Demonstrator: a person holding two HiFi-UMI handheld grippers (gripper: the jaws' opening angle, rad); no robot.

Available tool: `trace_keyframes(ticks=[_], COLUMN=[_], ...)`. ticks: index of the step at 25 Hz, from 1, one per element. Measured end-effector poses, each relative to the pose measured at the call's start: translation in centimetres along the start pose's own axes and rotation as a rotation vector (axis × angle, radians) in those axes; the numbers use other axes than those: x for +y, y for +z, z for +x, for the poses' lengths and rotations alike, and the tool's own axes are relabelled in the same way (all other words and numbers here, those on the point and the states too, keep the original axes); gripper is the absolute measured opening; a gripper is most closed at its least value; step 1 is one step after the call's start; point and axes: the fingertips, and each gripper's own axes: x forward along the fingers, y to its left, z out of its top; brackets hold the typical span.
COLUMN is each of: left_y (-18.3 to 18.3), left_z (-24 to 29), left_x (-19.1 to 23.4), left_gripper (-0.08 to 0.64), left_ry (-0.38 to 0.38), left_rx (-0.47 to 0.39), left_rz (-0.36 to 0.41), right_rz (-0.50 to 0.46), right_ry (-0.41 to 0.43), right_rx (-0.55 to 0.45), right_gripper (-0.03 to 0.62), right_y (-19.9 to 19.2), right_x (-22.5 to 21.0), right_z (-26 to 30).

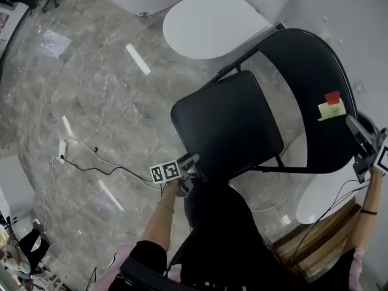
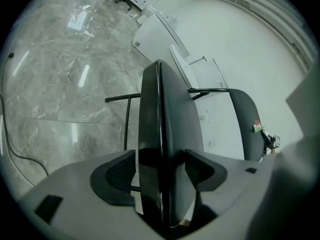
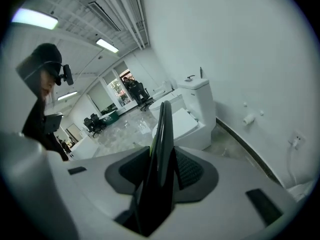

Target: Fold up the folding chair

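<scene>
Marble floor (image 1: 91,90) holds the folding chair (image 1: 267,132) unfolded, seat (image 1: 227,123) front toward the person, toilet (image 1: 212,23) behind. The left tongs (image 1: 193,164) gape around the seat, and the right tongs (image 1: 356,129) clamp the backrest (image 1: 303,90).

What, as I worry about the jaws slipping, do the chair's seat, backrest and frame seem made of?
Seat and backrest: smooth black covering, probably vinyl or plastic, with a soft sheen and rounded edges. Frame: thin dark round tubes, likely painted metal.

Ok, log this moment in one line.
left tool open around seat edge | right tool shut on backrest | seat not yet folded
</scene>
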Motion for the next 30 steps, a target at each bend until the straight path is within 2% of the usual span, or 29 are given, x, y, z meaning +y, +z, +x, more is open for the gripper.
trace_keyframes(ticks=[9,13,16,25,30], left_y=[0.0,0.0,0.3,-0.1,0.3], left_z=[1.0,1.0,1.3,0.8,1.2], left_x=[0.5,0.2,-0.1,-1.1,0.4], left_gripper=[0.291,0.291,0.291,0.291,0.290], left_ry=[-0.144,-0.237,-0.275,-0.257,-0.204], left_rx=[-0.018,-0.029,-0.013,-0.006,-0.027], left_rz=[0.003,-0.062,-0.070,-0.066,-0.088], right_rz=[0.006,0.006,0.006,0.004,0.023], right_ry=[0.032,0.037,0.040,0.045,0.069], right_rx=[0.034,0.046,0.056,0.088,0.074], right_gripper=[0.158,0.158,0.158,0.152,0.152], right_y=[0.0,-0.1,-0.1,-0.2,-0.3], right_x=[0.8,1.0,1.2,1.8,1.2], right_z=[0.6,0.9,1.0,1.5,2.3])
